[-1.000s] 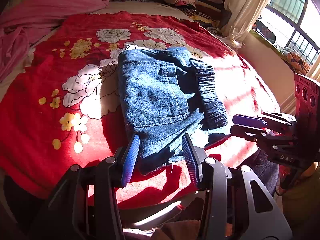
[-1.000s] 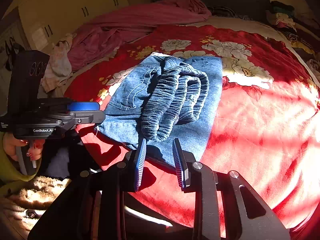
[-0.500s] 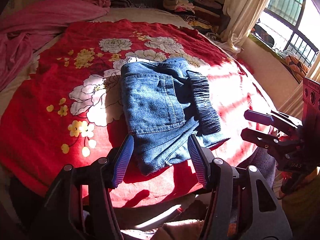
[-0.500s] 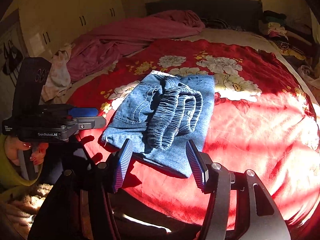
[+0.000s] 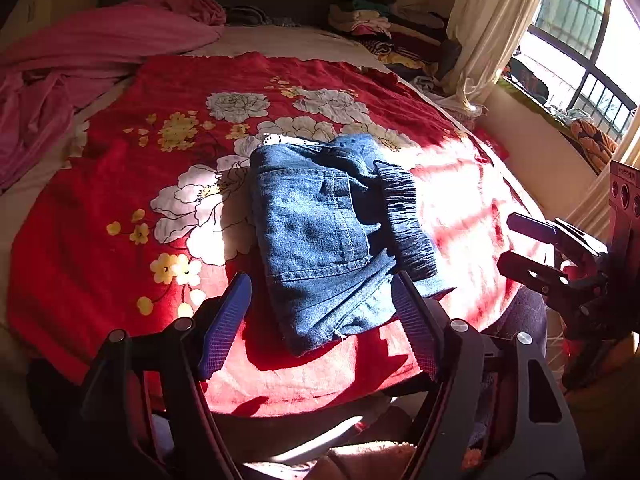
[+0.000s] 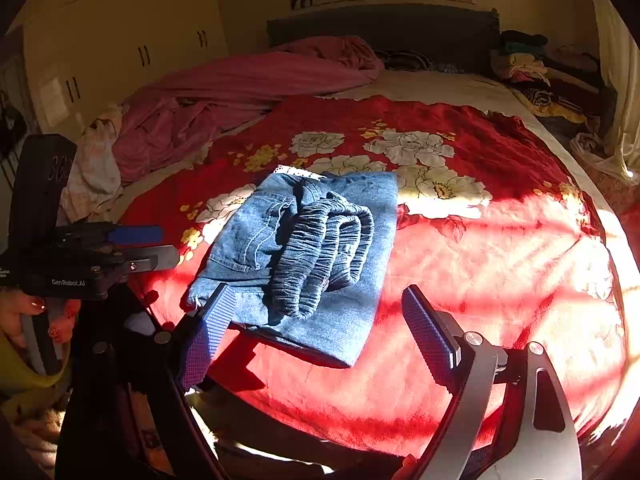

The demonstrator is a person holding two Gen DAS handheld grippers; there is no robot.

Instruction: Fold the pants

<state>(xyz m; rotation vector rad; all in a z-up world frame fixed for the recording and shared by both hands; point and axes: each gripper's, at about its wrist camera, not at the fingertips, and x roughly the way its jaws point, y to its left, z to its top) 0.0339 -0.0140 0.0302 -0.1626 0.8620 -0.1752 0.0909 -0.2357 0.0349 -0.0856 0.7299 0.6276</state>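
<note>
The blue denim pants (image 5: 316,232) lie folded in a compact stack on the red floral blanket (image 5: 120,200), elastic waistband bunched on top (image 6: 320,248). My left gripper (image 5: 321,276) hovers just short of the stack's near edge. Its jaws are opening, the blue pads (image 5: 224,320) stand clear of the cloth, and nothing is held. My right gripper (image 6: 318,289) hangs in front of the stack's near right corner, jaws also opening and wide apart, touching nothing. Each gripper shows in the other's view: the right gripper (image 5: 516,246) and the left gripper (image 6: 160,246).
Rumpled pink bedding (image 5: 100,40) lies at the far left of the bed. Stacked clothes (image 5: 372,20) sit by the dark headboard (image 6: 380,28). A curtain (image 5: 488,20) and window are at the right, a wardrobe (image 6: 120,60) at the left. A hand (image 6: 24,312) holds the left gripper's handle.
Both grippers' jaws have spread much wider and drawn back and upward from the pants' near edge. The folded pants have stayed where they lay on the blanket.
</note>
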